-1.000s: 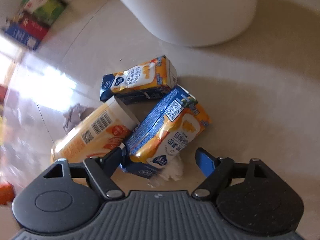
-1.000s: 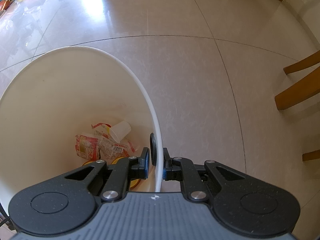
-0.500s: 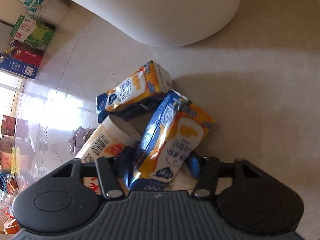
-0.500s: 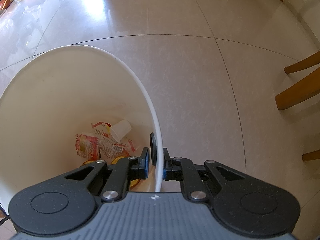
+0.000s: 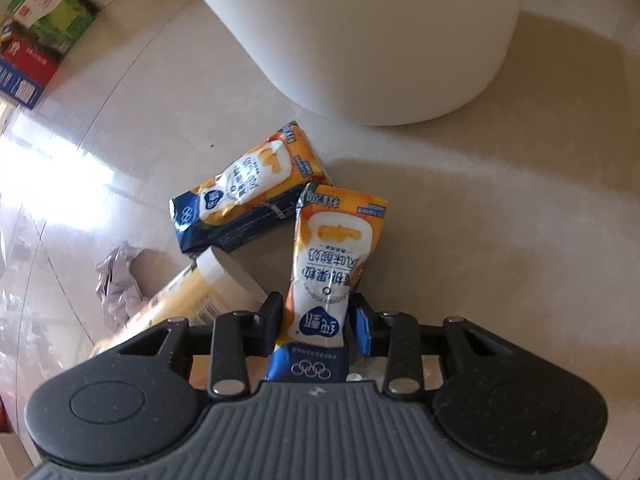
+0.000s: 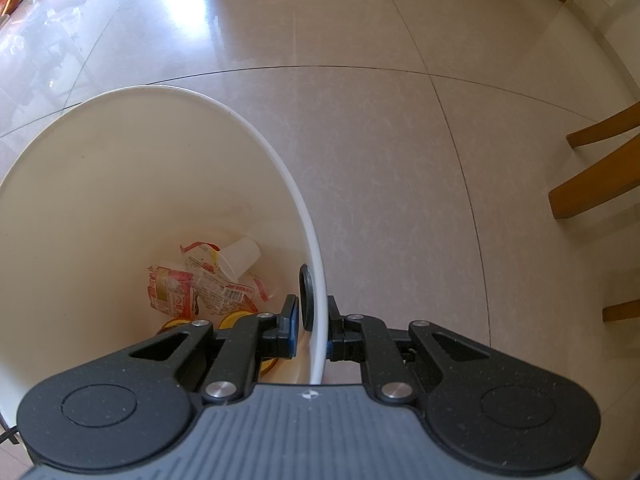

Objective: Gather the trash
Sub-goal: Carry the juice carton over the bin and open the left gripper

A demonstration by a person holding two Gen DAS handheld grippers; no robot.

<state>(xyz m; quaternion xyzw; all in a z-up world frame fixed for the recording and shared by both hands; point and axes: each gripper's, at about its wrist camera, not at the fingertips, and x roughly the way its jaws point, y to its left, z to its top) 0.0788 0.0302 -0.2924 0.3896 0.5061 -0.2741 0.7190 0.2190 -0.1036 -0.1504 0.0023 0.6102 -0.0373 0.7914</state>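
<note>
Orange and blue, the yogurt carton (image 5: 320,280) now sits between the jaws of your left gripper (image 5: 316,322), standing up on its end, not lying flat on the floor (image 5: 500,220) as it did a second ago. The jaws were wide then; now they are closing and press the carton's lower part from both sides, so you look to have caught it. A second carton (image 5: 244,188) of the same kind lies flat just behind it, a yellow bottle (image 5: 196,300) lies on its side to the left, and a crumpled grey wrapper (image 5: 118,280) sits beyond that. Those three wait on the floor. Your right gripper (image 6: 314,326) has not moved, and its jaws are clenched on the rim of the white bin (image 6: 304,208), which already has red wrappers (image 6: 192,288) and a small cup (image 6: 240,258) at the bottom. From the left camera, the bin's wall (image 5: 380,40) stands near the cartons. So the next job, I think, is to lift this carton up and over the rim. Squeeze gently, because the carton is soft and could bend or slip.
</note>
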